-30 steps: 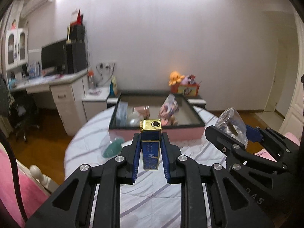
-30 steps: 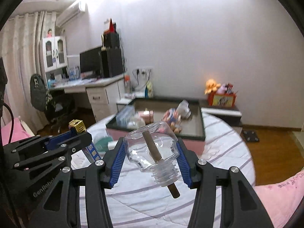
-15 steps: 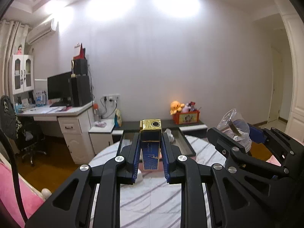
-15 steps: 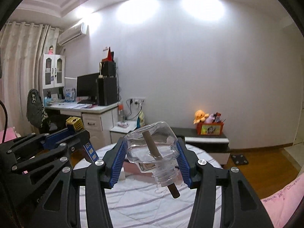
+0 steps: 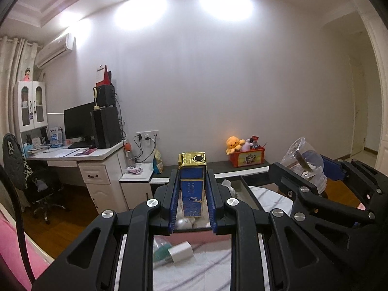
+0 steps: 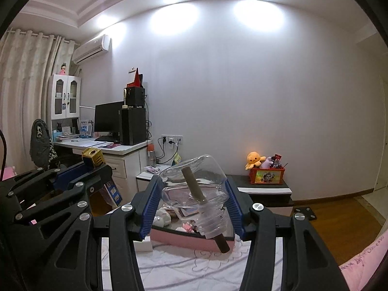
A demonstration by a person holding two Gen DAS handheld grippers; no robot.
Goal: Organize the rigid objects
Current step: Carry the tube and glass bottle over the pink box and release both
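My left gripper (image 5: 192, 194) is shut on a blue box with a gold cap (image 5: 192, 189) and holds it upright above the near edge of the pink tray (image 5: 191, 237). My right gripper (image 6: 194, 206) is shut on a clear glass bottle (image 6: 196, 194) with a brown stick through its neck, tilted, above the same tray (image 6: 184, 240). The bottle also shows in the left wrist view (image 5: 303, 162), and the box's gold cap in the right wrist view (image 6: 93, 157). The tray holds several small items, mostly hidden by the grippers.
The tray sits on a round table with a striped white cloth (image 6: 169, 266). A small white block (image 5: 180, 254) and a teal item (image 5: 160, 254) lie on the cloth before the tray. A desk (image 5: 97, 169) stands left, a low dark cabinet (image 6: 266, 191) behind.
Both grippers have risen and tilted up, so the tray has dropped low in both views and the wall and ceiling fill the frames. Both still hold their objects.
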